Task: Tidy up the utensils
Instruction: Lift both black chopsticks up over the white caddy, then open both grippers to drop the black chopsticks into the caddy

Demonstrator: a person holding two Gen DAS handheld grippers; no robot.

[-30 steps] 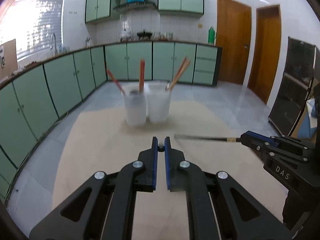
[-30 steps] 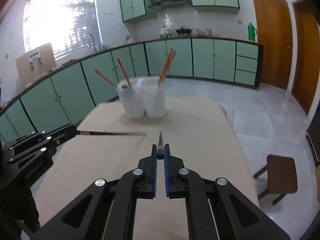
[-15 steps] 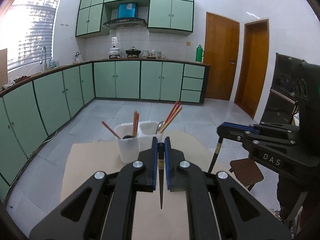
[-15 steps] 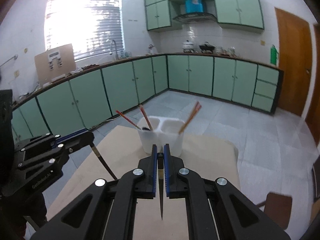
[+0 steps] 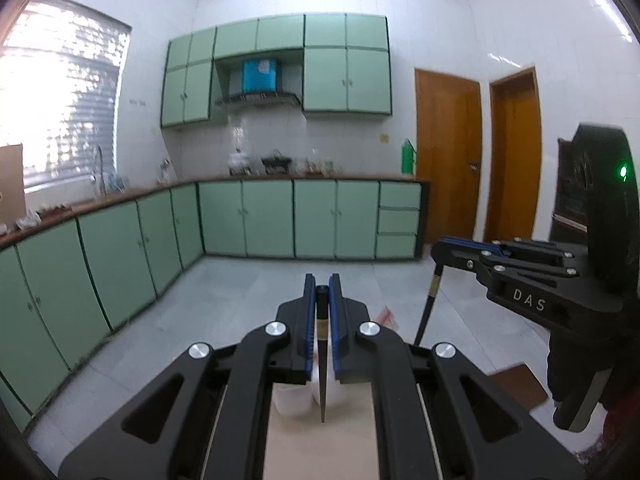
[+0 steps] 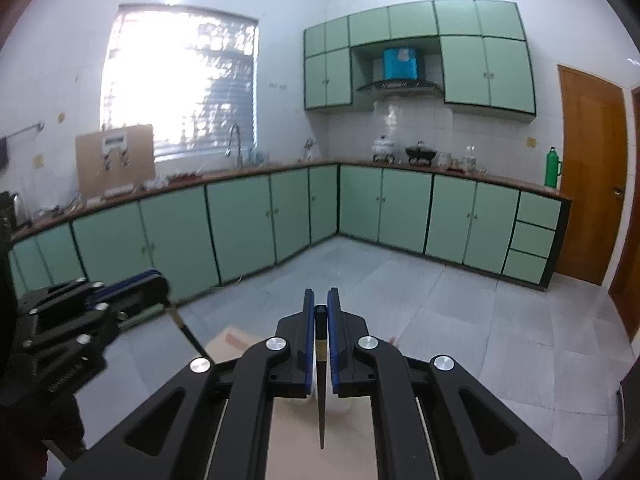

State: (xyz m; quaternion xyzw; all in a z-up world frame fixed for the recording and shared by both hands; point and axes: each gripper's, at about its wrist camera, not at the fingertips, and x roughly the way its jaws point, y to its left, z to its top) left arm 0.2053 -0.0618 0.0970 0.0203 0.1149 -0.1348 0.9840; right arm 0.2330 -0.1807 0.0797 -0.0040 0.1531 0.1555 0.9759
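Observation:
In the left wrist view my left gripper (image 5: pixel 322 286) is shut on the top end of a dark chopstick (image 5: pixel 322 380) that hangs straight down. Below it, mostly hidden by the fingers, stands the white utensil holder (image 5: pixel 292 400) on the beige table (image 5: pixel 320 452). Red chopstick tips (image 5: pixel 386 315) peek out past the fingers. My right gripper (image 6: pixel 320 300) is likewise shut on a second dark chopstick (image 6: pixel 321 412) hanging tip down over the table (image 6: pixel 236 340). Each gripper shows in the other's view, the right gripper (image 5: pixel 440 250) and the left gripper (image 6: pixel 162 284), both with their sticks dangling.
Green base cabinets (image 5: pixel 268 220) and a counter run along the far and left walls, with grey tiled floor (image 6: pixel 400 280) around the table. A brown stool (image 5: pixel 516 384) stands to the right of the table. Two wooden doors (image 5: pixel 448 160) are at the right.
Both grippers rose well above the table, each carrying a chopstick that swung from lying level to hanging straight down. The holder has dropped from mid-view to behind the fingers.

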